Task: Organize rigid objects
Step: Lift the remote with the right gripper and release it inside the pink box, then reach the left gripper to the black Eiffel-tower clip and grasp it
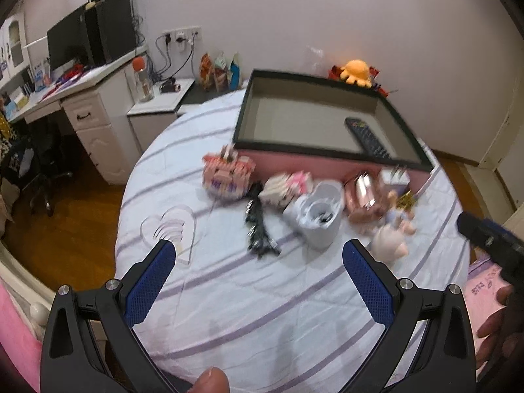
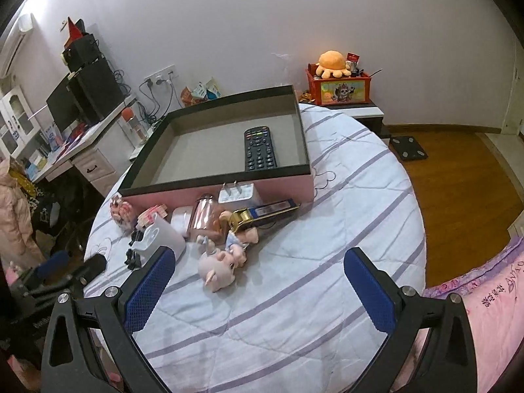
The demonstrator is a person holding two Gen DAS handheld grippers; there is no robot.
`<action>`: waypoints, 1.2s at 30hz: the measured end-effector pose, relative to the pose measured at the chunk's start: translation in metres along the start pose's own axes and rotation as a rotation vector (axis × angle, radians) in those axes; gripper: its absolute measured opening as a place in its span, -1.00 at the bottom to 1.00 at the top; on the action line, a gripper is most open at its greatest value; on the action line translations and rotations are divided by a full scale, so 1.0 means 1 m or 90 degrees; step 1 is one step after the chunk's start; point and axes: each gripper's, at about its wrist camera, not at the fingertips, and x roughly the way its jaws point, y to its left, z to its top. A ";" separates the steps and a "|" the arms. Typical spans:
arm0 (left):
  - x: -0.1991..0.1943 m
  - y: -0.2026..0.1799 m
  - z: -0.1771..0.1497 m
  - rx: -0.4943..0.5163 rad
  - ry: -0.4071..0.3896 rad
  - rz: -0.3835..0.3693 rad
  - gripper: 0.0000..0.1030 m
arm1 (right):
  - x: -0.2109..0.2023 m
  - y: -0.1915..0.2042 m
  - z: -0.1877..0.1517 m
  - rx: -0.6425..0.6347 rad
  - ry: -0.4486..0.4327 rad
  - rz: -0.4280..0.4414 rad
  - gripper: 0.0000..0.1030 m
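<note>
A shallow pink-sided box (image 2: 229, 193) with a black rim and grey card floor sits on the striped bed (image 2: 327, 262); inside lies only a black remote control (image 2: 259, 149), near its right wall; just outside the front wall cluster a white plug adapter (image 2: 236, 194), a glossy pig figurine (image 2: 220, 267) and a white cup (image 1: 319, 217); the left gripper (image 1: 258, 255) and right gripper (image 2: 258, 262) hover with jaws spread wide, gripping nothing.

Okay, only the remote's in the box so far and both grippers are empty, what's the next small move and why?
Probably ease the right gripper forward and down over the pig figurine. Its jaws stand wide open with nothing between them, and the figurine lies just ahead of the fingertips on the bedspread, nearest of the clutter before the box. Only the remote is inside.
</note>
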 end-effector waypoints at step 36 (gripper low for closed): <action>0.102 0.014 0.014 0.004 0.075 0.036 0.75 | 0.044 0.004 0.011 -0.004 0.054 -0.020 1.00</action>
